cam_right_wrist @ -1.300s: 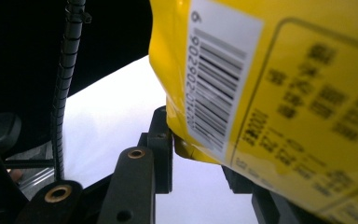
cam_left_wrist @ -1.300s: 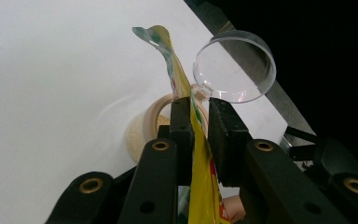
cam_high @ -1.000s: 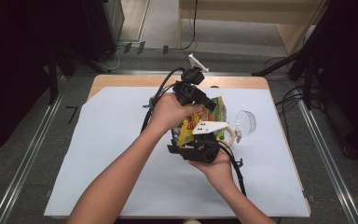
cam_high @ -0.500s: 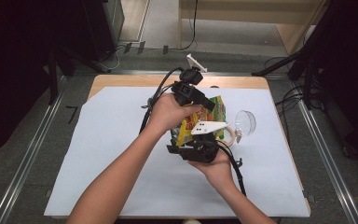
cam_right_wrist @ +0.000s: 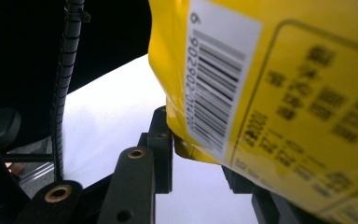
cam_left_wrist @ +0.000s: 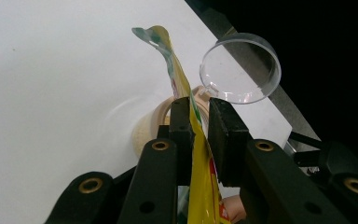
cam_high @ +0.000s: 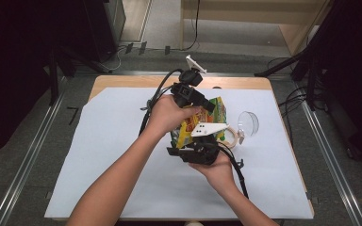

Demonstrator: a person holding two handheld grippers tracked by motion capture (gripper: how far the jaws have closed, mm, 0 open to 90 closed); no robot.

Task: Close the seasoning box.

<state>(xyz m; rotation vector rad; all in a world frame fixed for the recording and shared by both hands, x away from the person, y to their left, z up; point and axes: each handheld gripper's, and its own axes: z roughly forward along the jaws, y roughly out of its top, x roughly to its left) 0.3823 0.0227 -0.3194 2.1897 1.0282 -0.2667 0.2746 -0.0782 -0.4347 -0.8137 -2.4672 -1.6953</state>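
Nothing has shifted in the last second | your left gripper (cam_left_wrist: pixel 198 135) pinches the yellow snack bag's (cam_high: pixel 202 123) top edge, your right gripper (cam_right_wrist: pixel 193 149) its bottom corner | bag held above the bench (cam_high: pixel 99 155), beside the tape roll (cam_left_wrist: pixel 151 126) and clear lid (cam_high: pixel 248 123) | the pull to open it looks not yet begun.

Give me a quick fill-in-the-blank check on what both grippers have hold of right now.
1. The left gripper and the right gripper both grip one ____ snack bag.
2. The label on the bag's back bears a black ____.
3. Beyond the bag, a clear round lid lies next to a roll of ____.
4. A ____ sheet covers the table.

Missing words: yellow; barcode; tape; white
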